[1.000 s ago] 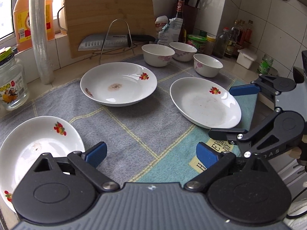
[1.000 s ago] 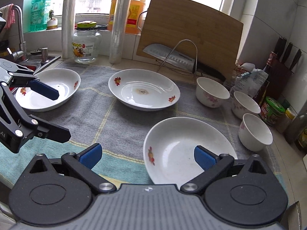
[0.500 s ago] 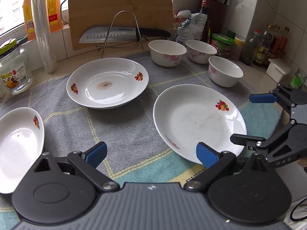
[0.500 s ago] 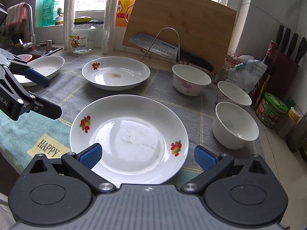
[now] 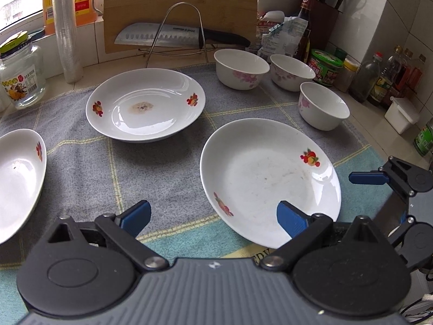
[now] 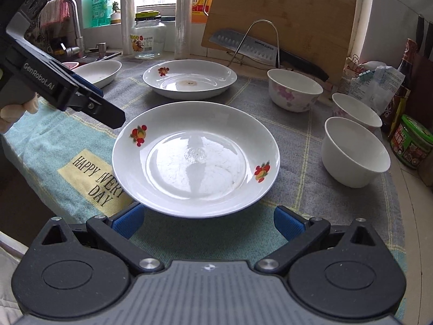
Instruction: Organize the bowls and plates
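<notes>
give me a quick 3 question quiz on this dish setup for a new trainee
1. How many plates and how many bowls sit on the cloth?
2. True or false: the right gripper is shut on the nearest plate.
3. Which dish shows a brown stain at its centre: A) the nearest plate, B) the middle plate in front of the knife rack, C) the closest bowl?

Key
1. Three plates, counting the left plate, and three bowls.
2. False; its jaws stand open just short of the rim, and the left gripper is open too.
3. B.
</notes>
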Action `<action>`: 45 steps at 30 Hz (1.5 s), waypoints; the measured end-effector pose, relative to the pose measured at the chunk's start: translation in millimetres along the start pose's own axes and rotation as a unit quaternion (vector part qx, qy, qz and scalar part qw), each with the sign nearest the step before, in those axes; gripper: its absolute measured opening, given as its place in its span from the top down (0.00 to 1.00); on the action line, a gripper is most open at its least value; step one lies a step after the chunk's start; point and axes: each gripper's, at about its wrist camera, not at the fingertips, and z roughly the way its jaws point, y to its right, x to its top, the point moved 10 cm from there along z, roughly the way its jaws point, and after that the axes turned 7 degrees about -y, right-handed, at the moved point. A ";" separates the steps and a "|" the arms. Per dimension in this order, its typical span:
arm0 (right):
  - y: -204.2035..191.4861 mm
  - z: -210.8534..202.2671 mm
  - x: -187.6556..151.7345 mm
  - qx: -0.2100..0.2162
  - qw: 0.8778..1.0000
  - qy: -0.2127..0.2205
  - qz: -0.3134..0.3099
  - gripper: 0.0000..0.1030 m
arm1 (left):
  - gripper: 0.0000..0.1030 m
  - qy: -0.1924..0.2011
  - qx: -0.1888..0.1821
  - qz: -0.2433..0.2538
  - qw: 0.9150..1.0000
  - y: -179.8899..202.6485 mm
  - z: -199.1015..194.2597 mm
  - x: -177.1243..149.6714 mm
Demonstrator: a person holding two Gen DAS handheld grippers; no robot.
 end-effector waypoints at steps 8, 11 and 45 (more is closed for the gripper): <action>-6.4 18.2 -7.3 -0.007 1.000 -0.029 0.004 0.00 | 0.04 -0.005 -0.012 0.020 1.000 -4.0 8.0 0.8; -9.9 26.1 -4.7 -0.002 0.999 -0.031 0.011 0.00 | 0.04 -0.002 -0.013 0.038 0.999 -7.2 6.9 2.5; -1.1 40.0 2.0 0.073 0.995 -0.015 -0.061 0.00 | 0.05 -0.027 -0.025 0.004 0.999 18.4 58.1 50.3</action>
